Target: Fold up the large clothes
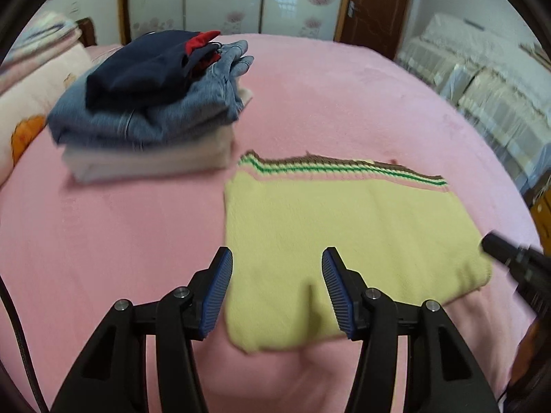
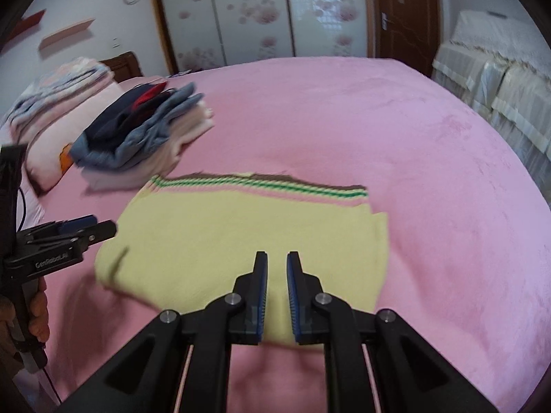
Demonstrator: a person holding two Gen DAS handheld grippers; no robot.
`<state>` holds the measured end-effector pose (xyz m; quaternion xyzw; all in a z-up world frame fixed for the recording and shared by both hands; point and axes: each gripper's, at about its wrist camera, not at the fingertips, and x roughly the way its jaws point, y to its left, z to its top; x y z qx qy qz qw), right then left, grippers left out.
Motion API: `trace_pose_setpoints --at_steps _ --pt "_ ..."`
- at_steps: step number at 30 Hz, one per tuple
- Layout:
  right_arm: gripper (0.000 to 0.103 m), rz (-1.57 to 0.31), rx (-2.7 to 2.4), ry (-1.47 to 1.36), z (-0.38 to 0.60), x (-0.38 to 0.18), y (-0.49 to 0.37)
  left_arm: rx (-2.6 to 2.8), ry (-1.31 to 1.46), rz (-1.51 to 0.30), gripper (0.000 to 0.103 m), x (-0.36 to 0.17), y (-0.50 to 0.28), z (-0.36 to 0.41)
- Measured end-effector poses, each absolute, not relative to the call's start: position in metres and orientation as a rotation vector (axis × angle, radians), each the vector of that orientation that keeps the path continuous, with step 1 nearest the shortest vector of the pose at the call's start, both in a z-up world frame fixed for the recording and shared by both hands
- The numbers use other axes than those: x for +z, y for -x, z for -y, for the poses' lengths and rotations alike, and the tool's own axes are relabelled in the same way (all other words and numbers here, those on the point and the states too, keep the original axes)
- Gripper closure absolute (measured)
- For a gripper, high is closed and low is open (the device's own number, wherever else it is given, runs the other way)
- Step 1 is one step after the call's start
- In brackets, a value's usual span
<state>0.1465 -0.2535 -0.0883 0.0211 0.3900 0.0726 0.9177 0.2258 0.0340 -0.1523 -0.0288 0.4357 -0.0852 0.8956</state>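
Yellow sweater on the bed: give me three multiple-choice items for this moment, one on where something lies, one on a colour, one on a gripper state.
1. Where is the clothes pile relative to the yellow sweater in the left wrist view?
A. Beyond it, to the left
B. On top of it
C. To its right

2. What colour is the bedcover?
A. Blue
B. Pink
C. White

3. How does the left gripper stand?
A. Clamped on the sweater
B. Open, nothing pinched
C. Holding jeans

Answers:
1 A: the pile sits further back and left, on the bedcover, apart from the sweater.
2 B: pink cover shows all round the sweater.
3 B: a clear gap shows between its fingers, the sweater lying flat below.
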Motion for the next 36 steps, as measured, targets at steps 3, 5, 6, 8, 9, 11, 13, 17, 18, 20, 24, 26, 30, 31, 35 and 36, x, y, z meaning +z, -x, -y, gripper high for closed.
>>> trace_pose_setpoints --at_steps 3,5,6,8,9,11,13,17,18,20,24,26,30,31,35,36 --pt "0.092 -0.792 0.168 0.004 0.231 -0.102 -0.133 -0.117 0.097 -0.908 0.05 -0.165 -0.213 -0.03" --pt "0.092 -0.817 0.143 0.043 0.227 -0.116 -0.132 -0.064 0.107 -0.937 0.051 -0.178 -0.201 -0.041" --pt "0.092 -0.837 0.114 0.053 0.231 -0.125 -0.133 -0.044 0.128 -0.956 0.051 -0.187 -0.199 -0.049" --pt "0.092 -0.858 0.065 0.027 0.249 -0.135 -0.133 -0.058 0.197 -0.981 0.051 -0.199 -0.199 -0.063" --pt "0.093 -0.861 0.027 0.0 0.264 -0.139 -0.132 -0.071 0.232 -0.983 0.05 -0.203 -0.198 -0.069" --pt "0.103 -0.863 -0.029 -0.05 0.29 -0.143 -0.128 -0.086 0.251 -0.975 0.05 -0.205 -0.196 -0.075" --pt "0.103 -0.875 -0.012 -0.126 0.311 -0.147 -0.127 -0.087 0.246 -0.967 0.05 -0.206 -0.194 -0.075" --pt "0.103 -0.868 -0.029 -0.148 0.319 -0.147 -0.125 -0.08 0.252 -0.963 0.05 -0.209 -0.194 -0.076" --pt "0.103 -0.867 -0.034 -0.139 0.317 -0.147 -0.124 -0.079 0.257 -0.963 0.05 -0.21 -0.194 -0.076" --pt "0.103 -0.865 -0.048 -0.11 0.311 -0.147 -0.124 -0.081 0.259 -0.967 0.05 -0.209 -0.194 -0.076" --pt "0.103 -0.862 -0.06 -0.094 0.307 -0.145 -0.119 -0.085 0.255 -0.984 0.05 -0.203 -0.194 -0.077" --pt "0.103 -0.864 -0.064 -0.094 0.305 -0.143 -0.116 -0.072 0.254 -0.998 0.046 -0.2 -0.196 -0.077" --pt "0.1 -0.886 -0.063 -0.111 0.301 -0.139 -0.111 -0.041 0.236 -1.03 0.04 -0.191 -0.195 -0.076" --pt "0.1 -0.89 -0.062 -0.116 0.3 -0.138 -0.11 -0.033 0.232 -1.035 0.039 -0.189 -0.193 -0.076" --pt "0.1 -0.902 -0.05 -0.143 0.296 -0.131 -0.101 -0.012 0.22 -1.068 0.038 -0.178 -0.183 -0.073" --pt "0.1 -0.902 -0.049 -0.144 0.294 -0.129 -0.099 -0.01 0.219 -1.072 0.038 -0.176 -0.181 -0.072"
